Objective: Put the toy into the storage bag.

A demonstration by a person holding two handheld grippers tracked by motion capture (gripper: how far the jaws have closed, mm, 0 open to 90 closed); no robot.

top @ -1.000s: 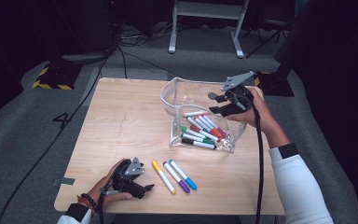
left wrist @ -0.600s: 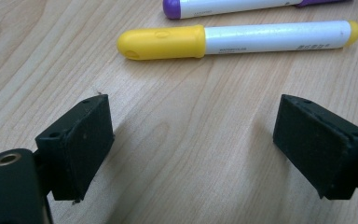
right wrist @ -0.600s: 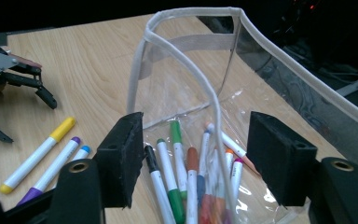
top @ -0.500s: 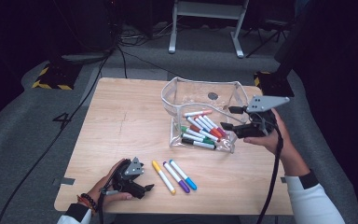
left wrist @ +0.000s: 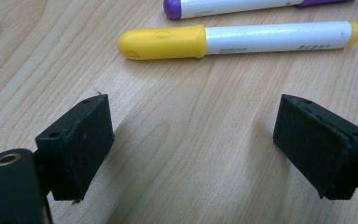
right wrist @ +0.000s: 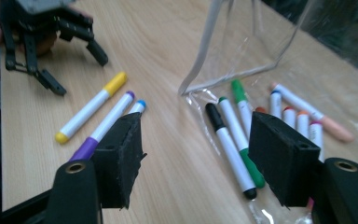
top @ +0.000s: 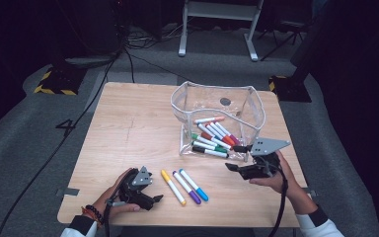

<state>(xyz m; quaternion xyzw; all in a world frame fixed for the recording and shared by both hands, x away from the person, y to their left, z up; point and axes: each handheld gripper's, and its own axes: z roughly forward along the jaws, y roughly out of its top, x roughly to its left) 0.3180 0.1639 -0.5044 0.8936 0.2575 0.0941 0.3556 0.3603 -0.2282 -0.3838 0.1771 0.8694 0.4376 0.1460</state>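
Observation:
A clear plastic pouch (top: 187, 106) stands open at the table's middle right, with several markers (top: 212, 138) lying inside it. Three markers lie loose in front of it: yellow (top: 172, 186), purple (top: 186, 180) and blue (top: 193, 177). My left gripper (top: 154, 186) rests open on the table just left of the yellow marker (left wrist: 233, 39), with nothing between its jaws. My right gripper (top: 233, 157) is open and empty at the pouch's near right corner, pointing left. From it I see the pouch (right wrist: 242, 42), a black marker (right wrist: 228, 142) and a green one (right wrist: 242, 135).
The wooden table (top: 128, 128) has bare wood on its left half and behind the pouch. The right gripper view also shows the loose yellow (right wrist: 91, 107), purple (right wrist: 105, 123) and blue (right wrist: 137, 106) markers. Cables and a stand's metal legs (top: 217, 29) are on the floor beyond.
My right gripper has come away from above the pouch, moving toward me and down to the pouch's near right corner. The left gripper has stayed put.

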